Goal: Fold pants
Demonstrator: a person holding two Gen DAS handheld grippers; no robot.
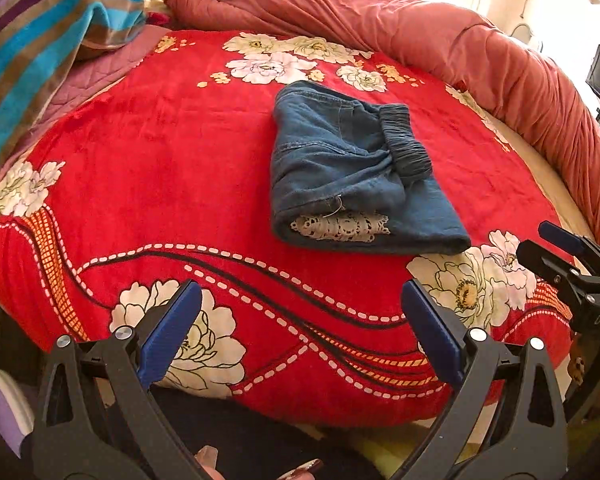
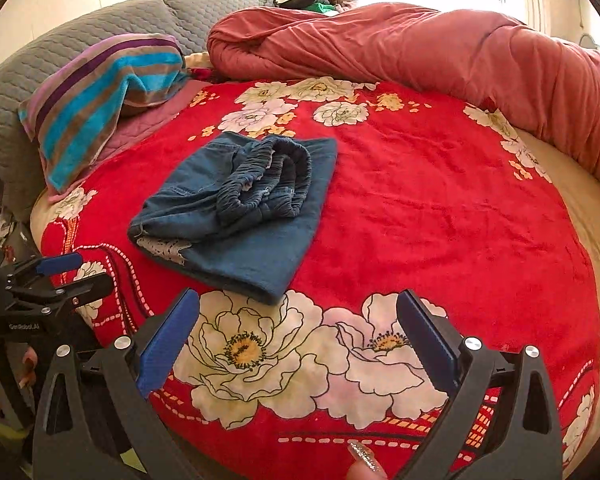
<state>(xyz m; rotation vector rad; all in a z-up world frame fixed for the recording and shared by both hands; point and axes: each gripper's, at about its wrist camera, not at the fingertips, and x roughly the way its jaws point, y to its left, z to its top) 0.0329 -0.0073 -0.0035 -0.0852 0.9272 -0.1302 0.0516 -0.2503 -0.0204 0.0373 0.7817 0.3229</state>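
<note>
Left tongs [image 2: 56, 272] read, perhaps, "GenRobot.AI".

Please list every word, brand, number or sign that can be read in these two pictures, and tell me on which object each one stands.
"DAS" stands on the black body of the right hand-held gripper, seen from the left wrist camera.
"GenRobot.AI" stands on the black body of the left hand-held gripper, seen from the right wrist camera; it is small, so this reading is likely but not sure.
The folded pants and the red blanket carry no readable text.

pants [image 1: 352, 168] | blue denim | folded compact, waistband on top | on bed
</note>
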